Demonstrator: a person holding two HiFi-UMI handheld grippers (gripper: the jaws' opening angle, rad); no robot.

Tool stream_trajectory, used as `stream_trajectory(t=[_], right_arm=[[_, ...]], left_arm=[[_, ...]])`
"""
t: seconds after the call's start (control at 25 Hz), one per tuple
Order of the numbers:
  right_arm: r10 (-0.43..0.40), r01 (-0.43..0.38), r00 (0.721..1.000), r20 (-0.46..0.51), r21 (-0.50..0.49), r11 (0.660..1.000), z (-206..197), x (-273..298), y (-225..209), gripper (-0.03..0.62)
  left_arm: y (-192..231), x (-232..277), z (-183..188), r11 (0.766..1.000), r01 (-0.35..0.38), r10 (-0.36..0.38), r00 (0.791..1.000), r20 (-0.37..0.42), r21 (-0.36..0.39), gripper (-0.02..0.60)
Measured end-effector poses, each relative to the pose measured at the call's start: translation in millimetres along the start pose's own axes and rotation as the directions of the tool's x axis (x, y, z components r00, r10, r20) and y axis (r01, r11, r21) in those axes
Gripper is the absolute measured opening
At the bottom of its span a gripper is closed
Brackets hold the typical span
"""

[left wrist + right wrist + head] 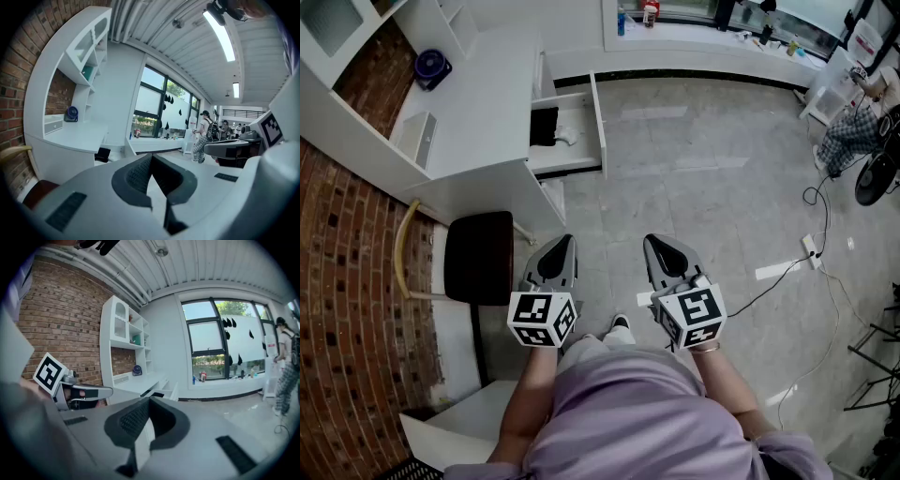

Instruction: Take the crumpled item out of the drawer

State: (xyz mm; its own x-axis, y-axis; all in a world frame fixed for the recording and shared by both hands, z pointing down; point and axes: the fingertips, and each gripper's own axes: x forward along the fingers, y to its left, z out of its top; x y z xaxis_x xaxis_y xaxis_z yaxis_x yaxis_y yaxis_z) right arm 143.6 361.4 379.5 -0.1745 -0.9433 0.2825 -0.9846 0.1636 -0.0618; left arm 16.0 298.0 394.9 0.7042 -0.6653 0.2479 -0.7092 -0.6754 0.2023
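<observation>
Holding left claw (566,242) and right claw (651,242) pressed together, empty, we stand well apart from open drawer (597,122); crumpled item (566,138) lies inside.

Left tool (565,241): held low in front of the torso (628,417), jaws pointing forward and away from the body. Jaws together, tips meeting, nothing between the pads.

Right tool (650,240): alongside the left at roughly the same height, near it but apart, also pointing forward. Jaws fully together, nothing between them.

Left marker cube (542,321) and right marker cube (692,317) sit at the rear ends, nearest the body.

Left forearm (528,394) and right forearm (724,377) are bare and run back to lilac sleeves, elbows bent and close to the sides.

Each gripper view catches the other tool at its inner edge, level with it.
</observation>
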Motion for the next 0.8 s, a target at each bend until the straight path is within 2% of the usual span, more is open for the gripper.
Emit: stream_trajectory(t=[0.48,0.8], right_arm=[[-0.002,0.002,1.0,-0.009,0.011,1.0,-9.7,-5.7,4.2,0.003],[0.07,-0.07,0.997,-0.045,0.008,0.998,-10.0,13.9,16.0,0.109]], left_arm=[[0.4,-11.8,-5.4,1.0,-0.029,0.029,1.0,0.0,0.005,0.002],[15.6,-10.3,-5.5,0.998,-0.063,0.063,0.998,-0.007,0.006,0.002]])
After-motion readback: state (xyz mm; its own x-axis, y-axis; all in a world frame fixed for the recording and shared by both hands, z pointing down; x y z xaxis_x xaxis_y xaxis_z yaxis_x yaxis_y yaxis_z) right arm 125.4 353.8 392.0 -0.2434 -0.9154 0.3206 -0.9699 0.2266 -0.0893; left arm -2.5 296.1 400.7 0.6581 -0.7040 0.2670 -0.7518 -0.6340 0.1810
